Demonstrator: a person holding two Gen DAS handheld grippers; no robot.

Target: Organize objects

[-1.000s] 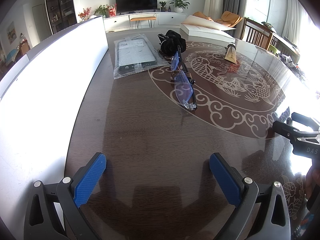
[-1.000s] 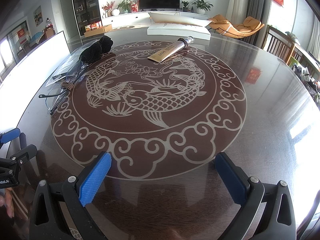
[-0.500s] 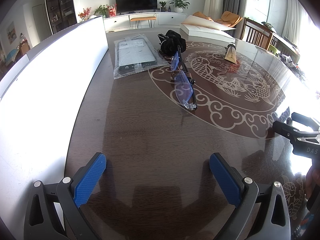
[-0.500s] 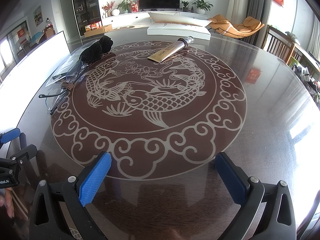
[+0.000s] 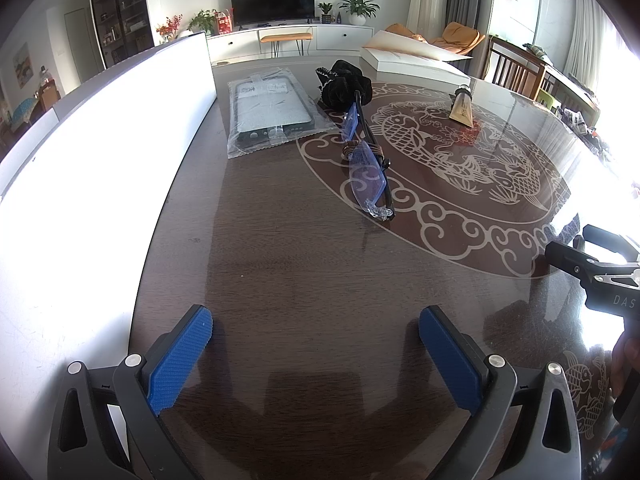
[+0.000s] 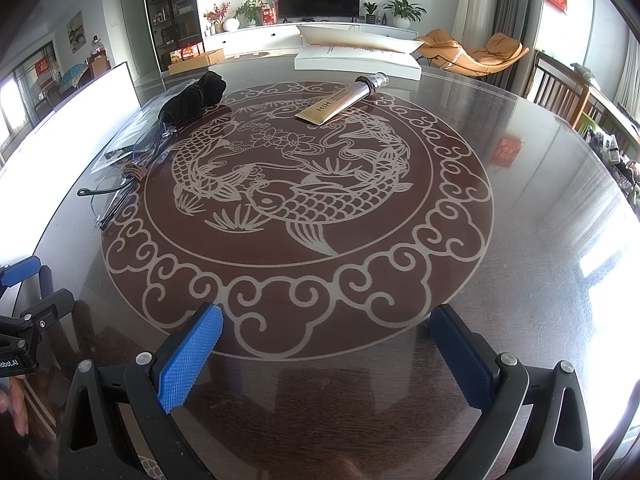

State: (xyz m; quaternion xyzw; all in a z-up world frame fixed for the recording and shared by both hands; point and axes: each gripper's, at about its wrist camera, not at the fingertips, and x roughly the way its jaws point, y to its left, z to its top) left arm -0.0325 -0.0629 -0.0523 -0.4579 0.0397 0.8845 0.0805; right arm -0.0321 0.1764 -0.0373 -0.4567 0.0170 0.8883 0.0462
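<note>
On the dark round table lie a pair of glasses (image 5: 368, 168) with bluish lenses, a black cloth pouch (image 5: 346, 88), a plastic-wrapped flat device (image 5: 268, 110) and a gold tube (image 5: 462, 106). The right wrist view shows the tube (image 6: 340, 102), the pouch (image 6: 194, 98) and the glasses (image 6: 120, 188) at left. My left gripper (image 5: 316, 356) is open and empty, low over bare table, well short of the glasses. My right gripper (image 6: 324, 356) is open and empty near the front edge of the fish pattern.
A bright white panel (image 5: 80, 168) runs along the table's left side. An open white book (image 6: 358, 54) lies at the far edge. Wooden chairs (image 6: 560, 92) stand at the right. The right gripper's body (image 5: 600, 276) shows at the left view's right edge.
</note>
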